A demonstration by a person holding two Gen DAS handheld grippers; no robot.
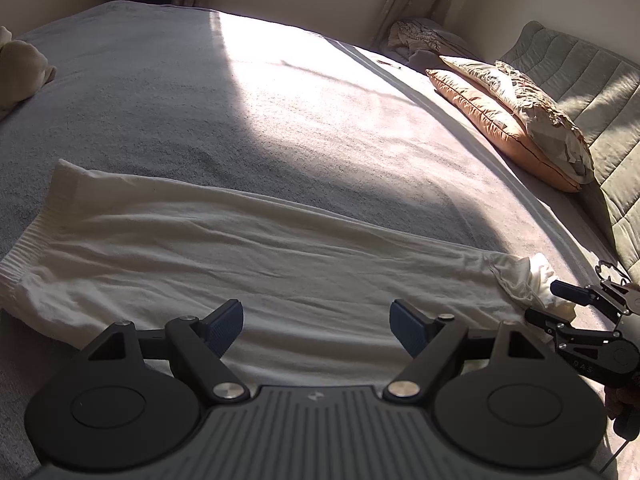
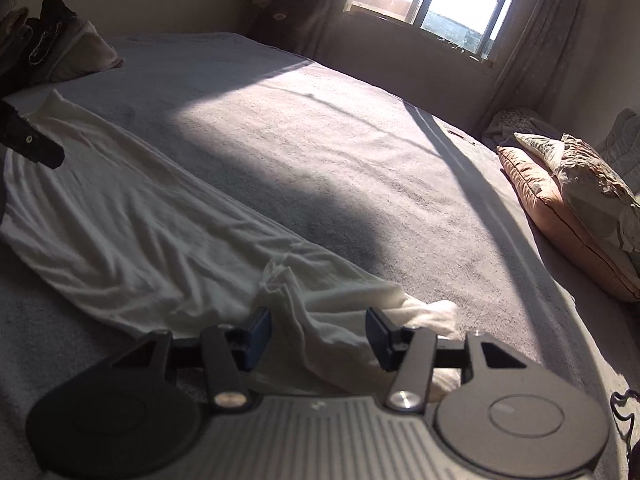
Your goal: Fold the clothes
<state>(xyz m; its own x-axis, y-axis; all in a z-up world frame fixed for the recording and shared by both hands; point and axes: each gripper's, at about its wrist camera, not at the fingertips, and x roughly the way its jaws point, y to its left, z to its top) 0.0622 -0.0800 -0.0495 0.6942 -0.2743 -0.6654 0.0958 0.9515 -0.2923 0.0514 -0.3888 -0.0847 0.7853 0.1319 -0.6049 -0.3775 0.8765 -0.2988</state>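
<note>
A white garment [image 1: 248,248] lies folded lengthwise on the grey bed [image 1: 168,92], well short of the pillows [image 1: 516,120]. The left gripper [image 1: 316,330] hangs over its near edge, fingers wide and empty. The right gripper [image 2: 318,334] has its fingers parted astride the garment's bunched end, not pressing it.

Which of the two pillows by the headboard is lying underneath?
The plain orange pillow lies underneath, flat on the bed. The floral patterned pillow rests on top of it, leaning towards the grey headboard.

Creased white cloth garment [image 1: 248,256]; nubbly grey blanket [image 1: 160,112].
</note>
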